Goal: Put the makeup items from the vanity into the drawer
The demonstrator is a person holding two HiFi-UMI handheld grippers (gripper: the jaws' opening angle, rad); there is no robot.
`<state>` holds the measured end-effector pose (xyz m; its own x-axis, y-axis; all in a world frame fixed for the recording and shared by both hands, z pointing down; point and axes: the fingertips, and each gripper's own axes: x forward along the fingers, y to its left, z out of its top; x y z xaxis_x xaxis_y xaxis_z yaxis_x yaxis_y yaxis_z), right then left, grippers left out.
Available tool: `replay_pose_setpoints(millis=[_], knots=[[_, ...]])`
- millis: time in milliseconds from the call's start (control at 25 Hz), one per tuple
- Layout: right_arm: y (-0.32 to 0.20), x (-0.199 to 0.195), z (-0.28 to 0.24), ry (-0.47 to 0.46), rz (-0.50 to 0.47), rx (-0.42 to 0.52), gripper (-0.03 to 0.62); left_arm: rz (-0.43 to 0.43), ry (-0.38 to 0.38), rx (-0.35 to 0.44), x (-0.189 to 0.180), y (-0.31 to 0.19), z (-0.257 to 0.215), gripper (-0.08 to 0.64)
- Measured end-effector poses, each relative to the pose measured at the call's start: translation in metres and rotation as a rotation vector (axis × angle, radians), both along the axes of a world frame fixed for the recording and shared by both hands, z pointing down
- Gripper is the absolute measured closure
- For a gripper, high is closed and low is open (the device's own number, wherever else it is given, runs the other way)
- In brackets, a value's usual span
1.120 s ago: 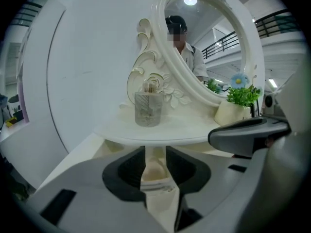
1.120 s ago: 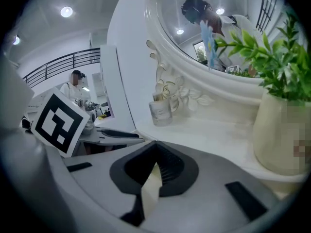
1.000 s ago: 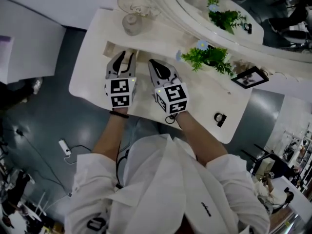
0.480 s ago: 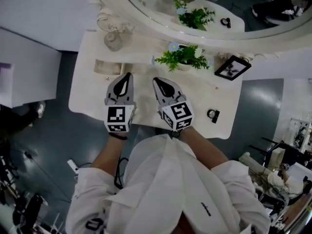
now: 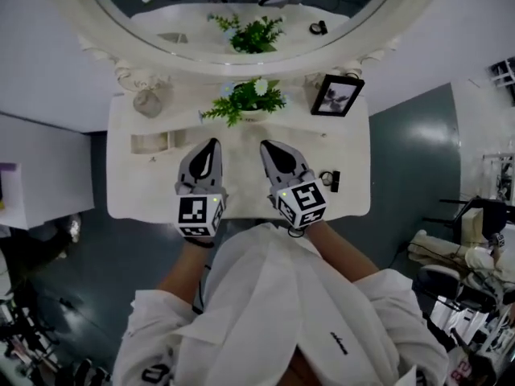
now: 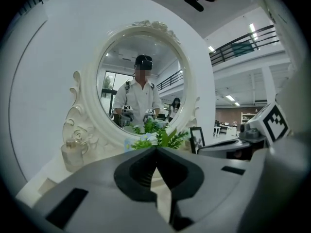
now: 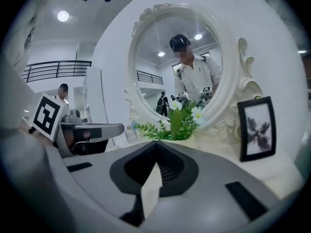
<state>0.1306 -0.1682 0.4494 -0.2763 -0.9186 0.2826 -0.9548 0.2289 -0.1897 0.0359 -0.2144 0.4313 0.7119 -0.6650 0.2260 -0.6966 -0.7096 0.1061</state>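
My left gripper (image 5: 212, 145) and right gripper (image 5: 268, 145) hover side by side over the front middle of the white vanity top (image 5: 354, 163). Both point toward the mirror, and both are shut with nothing between the jaws. In the left gripper view the left gripper's (image 6: 156, 148) tips meet. So do the right gripper's (image 7: 154, 142) tips in the right gripper view. A small black makeup item (image 5: 328, 179) lies on the top just right of my right gripper. An open drawer-like compartment (image 5: 151, 142) sits at the vanity's left, well left of my left gripper.
A big oval mirror (image 5: 241, 22) stands at the back. In front of it are a glass jar (image 5: 148, 101), a green plant with pale flowers (image 5: 245, 99) and a black photo frame (image 5: 336, 95). The vanity's front edge runs just under my hands. Around it is dark floor.
Both grippers have lifted and drawn away from the left compartment to the vanity's front middle. The left jaws, slightly apart a second ago, are now together.
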Motion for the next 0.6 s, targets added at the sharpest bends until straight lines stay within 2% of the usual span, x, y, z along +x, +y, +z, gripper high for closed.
replay_pose_setpoints(millis=[120, 320, 600], knots=[[0.021, 0.032, -0.011, -0.001, 0.053, 0.017, 0.575, 0.037, 0.023, 0.013, 0.020, 0.013, -0.012, 0.532], [0.048, 0.081, -0.025, 0.006, 0.143, 0.045, 0.575, 0.087, 0.016, 0.049, 0.045, 0.030, -0.025, 0.532], [0.086, 0.126, -0.043, 0.014, 0.238, 0.091, 0.575, 0.093, 0.029, 0.088, 0.055, 0.044, -0.037, 0.532]])
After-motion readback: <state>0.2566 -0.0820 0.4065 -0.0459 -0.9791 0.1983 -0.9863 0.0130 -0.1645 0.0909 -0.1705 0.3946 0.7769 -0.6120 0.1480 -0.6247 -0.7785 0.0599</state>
